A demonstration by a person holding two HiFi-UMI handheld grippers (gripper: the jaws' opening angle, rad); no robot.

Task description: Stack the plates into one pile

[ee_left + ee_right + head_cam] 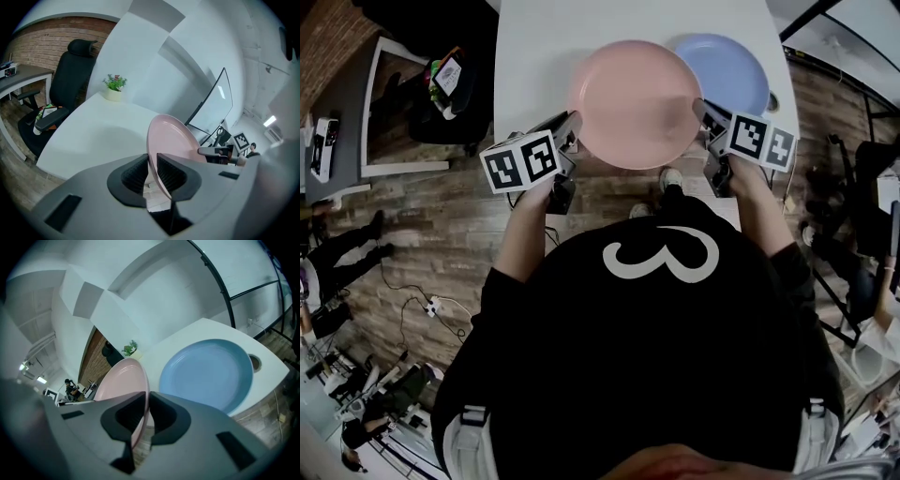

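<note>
White is the counter [534, 47], and the pink plate [636, 103] is held up over its near edge by both grippers. In the head view the left gripper [570, 122] is at the plate's left rim and the right gripper [705, 108] is at its right rim. The blue plate [733, 67] lies just behind on the right, with its left edge hidden by the pink one. That view does not show the jaws well. The left gripper view does: its jaws are pinching the thin pink rim, one pad on each side. It also shows a small green plant [114, 86] at the far end of the counter and a black chair [70, 75] on the left. The blue plate does not show there. The right gripper view shows its jaws pinching the other side of the pink rim. Only there can you see the whole blue plate lying flat on the counter, with a small round hole [255, 363] beside it.
</note>
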